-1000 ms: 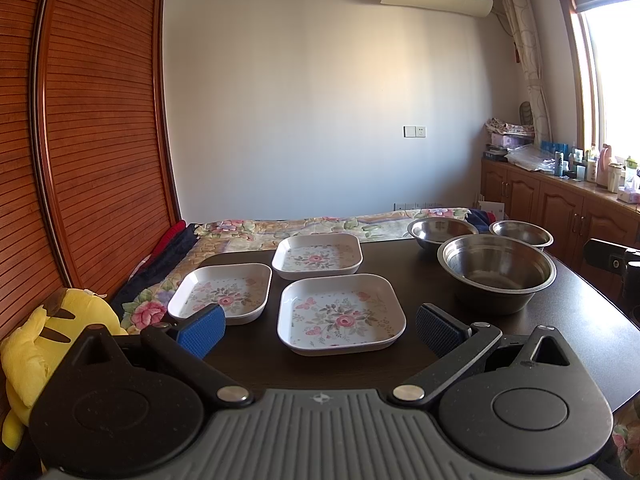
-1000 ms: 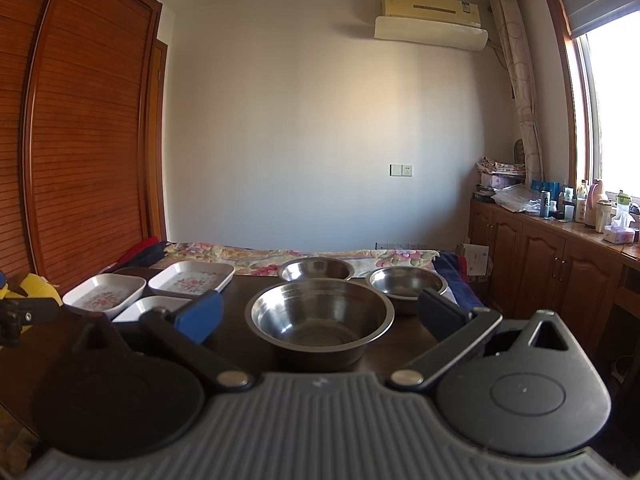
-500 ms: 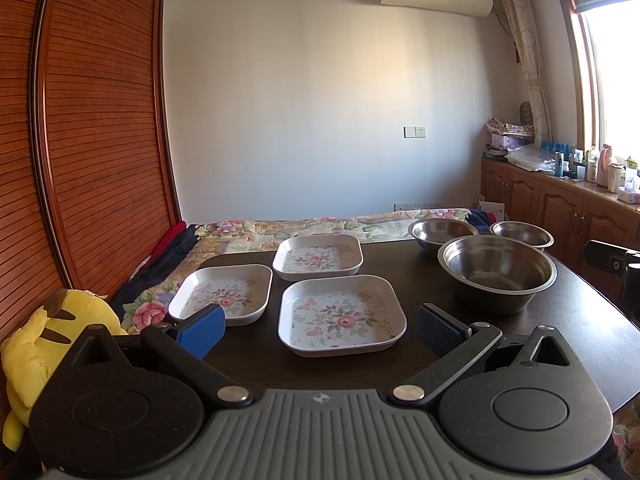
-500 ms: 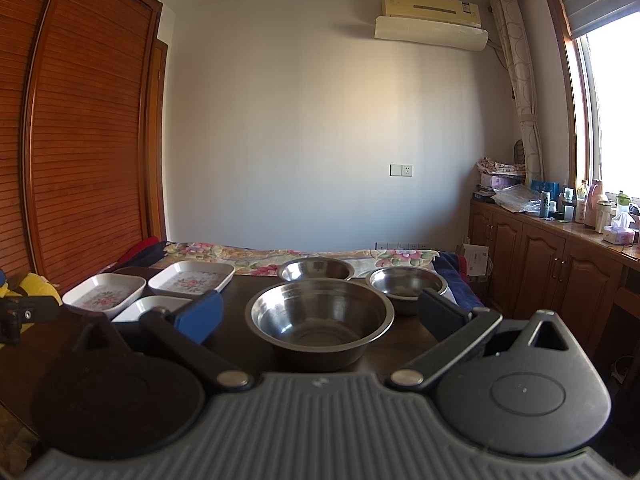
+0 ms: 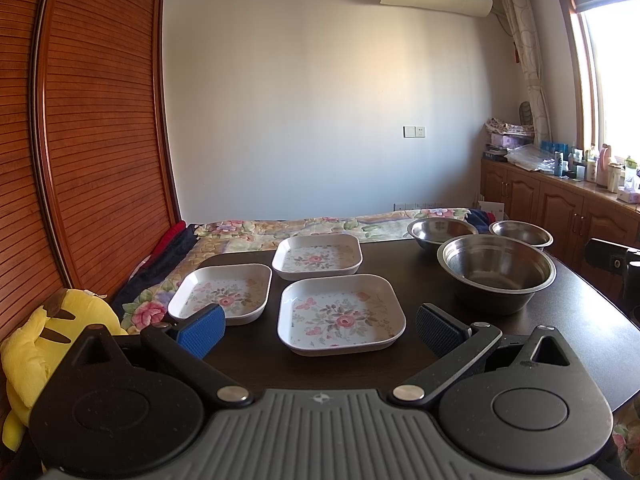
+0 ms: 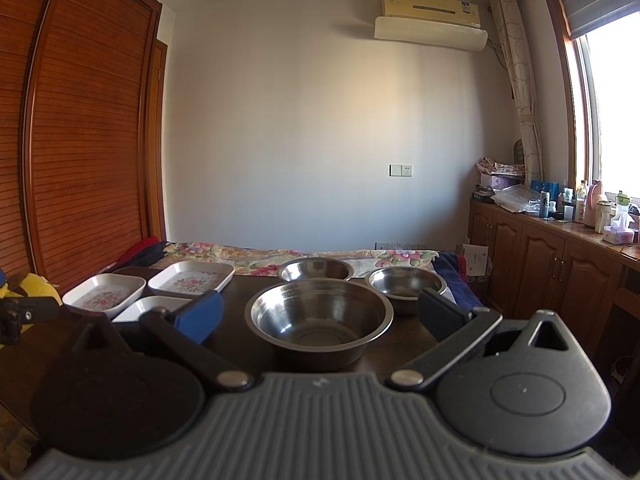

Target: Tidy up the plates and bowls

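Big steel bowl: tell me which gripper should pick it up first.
Right. The right gripper is open and squarely faces the big steel bowl, which sits between its fingers. The left gripper faces the floral plate instead.

In the right wrist view the left tongs' blue pad covers most of the near plate. The plush is cut by the left edge. Bottles on the far sideboard are too small to read.

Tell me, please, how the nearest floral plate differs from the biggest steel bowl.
The nearest floral plate is square, shallow and white with flowers; the biggest steel bowl is round, deep and plain metal. The plate lies before the left claw, the bowl farther right. Both stand empty, upright.
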Motion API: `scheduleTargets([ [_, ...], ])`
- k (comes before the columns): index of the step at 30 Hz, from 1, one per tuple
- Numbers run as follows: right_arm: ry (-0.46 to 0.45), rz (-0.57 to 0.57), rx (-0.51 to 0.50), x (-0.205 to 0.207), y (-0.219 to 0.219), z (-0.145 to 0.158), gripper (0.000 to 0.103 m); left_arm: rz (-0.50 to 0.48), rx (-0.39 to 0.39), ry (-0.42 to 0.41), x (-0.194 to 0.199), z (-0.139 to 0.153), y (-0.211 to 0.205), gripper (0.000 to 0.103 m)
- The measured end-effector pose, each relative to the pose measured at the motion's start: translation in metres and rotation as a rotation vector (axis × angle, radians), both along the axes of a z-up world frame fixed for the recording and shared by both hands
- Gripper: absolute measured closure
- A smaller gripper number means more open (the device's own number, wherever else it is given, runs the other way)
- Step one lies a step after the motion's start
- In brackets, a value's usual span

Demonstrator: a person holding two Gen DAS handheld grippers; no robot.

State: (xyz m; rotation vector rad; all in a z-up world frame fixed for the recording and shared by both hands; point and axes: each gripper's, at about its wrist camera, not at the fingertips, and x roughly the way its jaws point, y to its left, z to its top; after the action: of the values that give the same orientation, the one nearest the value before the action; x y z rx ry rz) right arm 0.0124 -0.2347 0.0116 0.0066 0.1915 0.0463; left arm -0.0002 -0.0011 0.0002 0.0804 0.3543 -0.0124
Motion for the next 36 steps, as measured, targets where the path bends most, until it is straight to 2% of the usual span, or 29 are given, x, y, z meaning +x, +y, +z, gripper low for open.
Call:
scheduleTargets([
  [19, 0.014, 0.017, -0.004, 0.005, 0.007, -0.005, 0.000, -0.001, 0.002, 0.027, 0.007, -0.010, 0.002, 0.000],
  [36, 0.081, 0.215, -0.052, 0.054, 0.060, -0.010, 0.000, 0.018, 0.015, 0.110, 0.053, -0.027, 0.030, 0.000],
])
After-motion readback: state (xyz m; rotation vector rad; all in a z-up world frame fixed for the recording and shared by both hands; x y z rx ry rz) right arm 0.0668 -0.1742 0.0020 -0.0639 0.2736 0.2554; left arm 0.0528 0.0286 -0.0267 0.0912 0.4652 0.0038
